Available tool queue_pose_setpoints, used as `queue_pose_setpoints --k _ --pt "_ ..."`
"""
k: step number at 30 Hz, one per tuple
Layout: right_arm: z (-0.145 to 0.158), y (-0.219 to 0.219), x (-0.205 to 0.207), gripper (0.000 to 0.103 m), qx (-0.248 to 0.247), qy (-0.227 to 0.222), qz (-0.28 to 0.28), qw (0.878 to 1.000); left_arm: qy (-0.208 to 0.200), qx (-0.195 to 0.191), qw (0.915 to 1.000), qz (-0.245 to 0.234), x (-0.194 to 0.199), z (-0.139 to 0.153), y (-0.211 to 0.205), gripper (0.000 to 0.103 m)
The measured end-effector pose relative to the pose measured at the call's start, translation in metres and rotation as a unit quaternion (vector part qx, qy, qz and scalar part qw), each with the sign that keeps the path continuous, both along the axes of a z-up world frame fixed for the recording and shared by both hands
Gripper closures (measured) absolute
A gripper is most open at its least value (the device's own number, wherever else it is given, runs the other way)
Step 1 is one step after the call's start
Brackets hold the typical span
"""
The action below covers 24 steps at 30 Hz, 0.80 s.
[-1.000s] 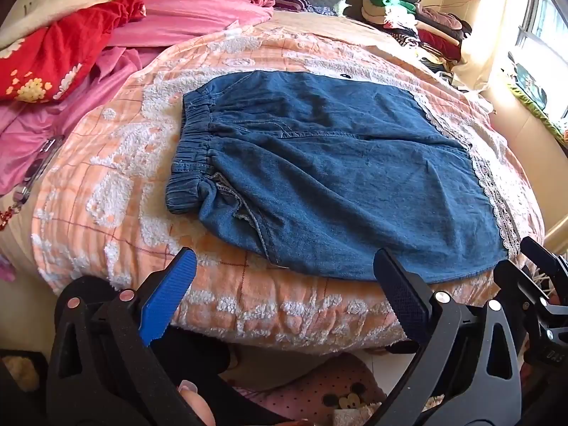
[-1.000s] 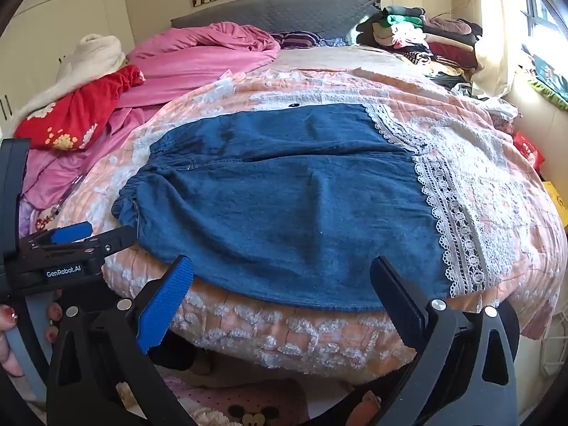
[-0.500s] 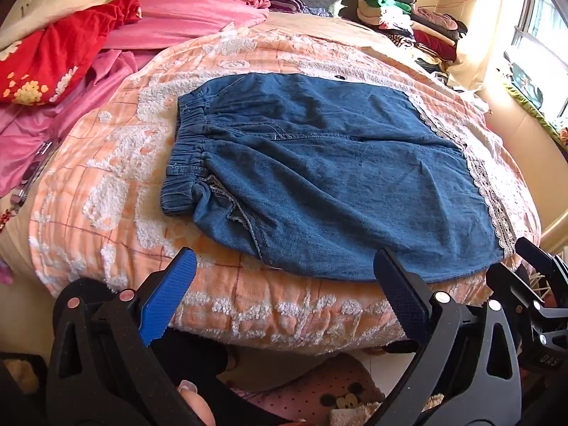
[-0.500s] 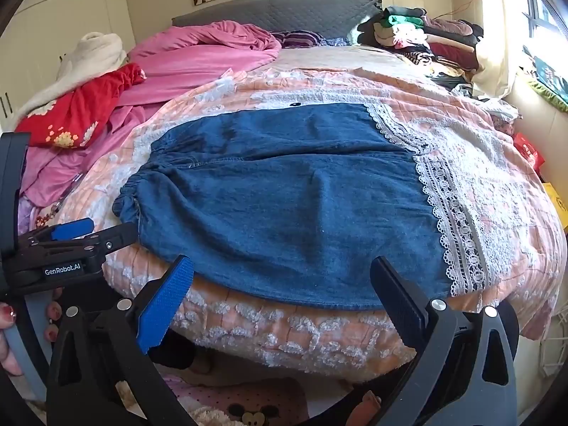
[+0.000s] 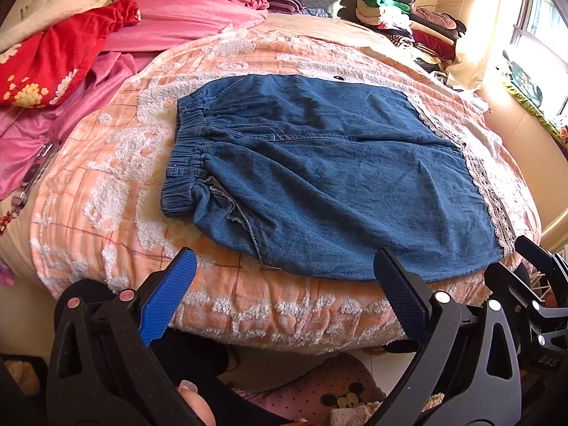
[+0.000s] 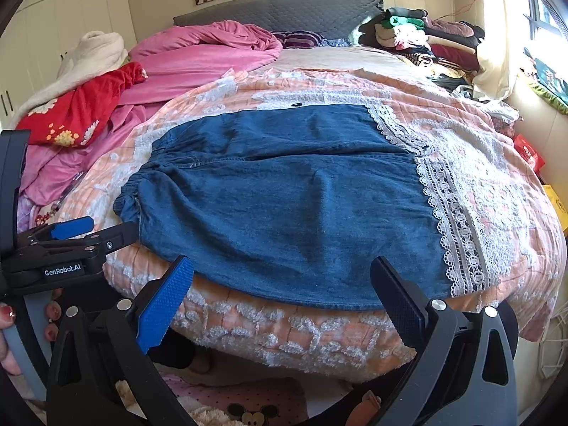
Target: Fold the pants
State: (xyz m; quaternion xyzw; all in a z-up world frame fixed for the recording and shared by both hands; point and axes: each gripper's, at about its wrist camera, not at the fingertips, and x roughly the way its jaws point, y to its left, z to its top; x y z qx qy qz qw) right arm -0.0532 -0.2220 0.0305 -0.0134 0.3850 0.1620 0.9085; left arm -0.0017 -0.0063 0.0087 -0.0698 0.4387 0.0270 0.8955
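Observation:
Blue denim pants (image 5: 333,177) (image 6: 291,206) lie flat on the bed, folded into a broad rectangle, with the elastic waistband (image 5: 186,163) at the left and the hem at the right over a white lace strip (image 6: 458,220). My left gripper (image 5: 284,277) hangs open just off the bed's near edge, below the pants' near left part. My right gripper (image 6: 282,280) is open too, in front of the pants' near edge, holding nothing. The left gripper's body (image 6: 60,248) shows at the left of the right wrist view.
The bed carries an orange checked bedspread (image 5: 117,184) with white tufts. Pink bedding (image 6: 198,60), a red flowered cloth (image 6: 78,106) and a white blanket lie at the far left. A stack of folded clothes (image 6: 422,39) sits at the far right by the window. A hand (image 6: 10,319) holds the left gripper.
Both grippers have drifted slightly; in the left wrist view the pants sit a little lower and closer. The pants themselves have not moved, and both grippers stay open.

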Motion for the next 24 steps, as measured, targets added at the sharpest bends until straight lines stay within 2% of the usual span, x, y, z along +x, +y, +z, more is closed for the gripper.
queue_pose_setpoints --k 24 --pt "-0.0002 0.0020 0.0000 0.004 -0.002 0.001 0.002 1.000 -0.002 0.001 1.0000 -0.006 0.0022 0.0020 -0.0021 0.009"
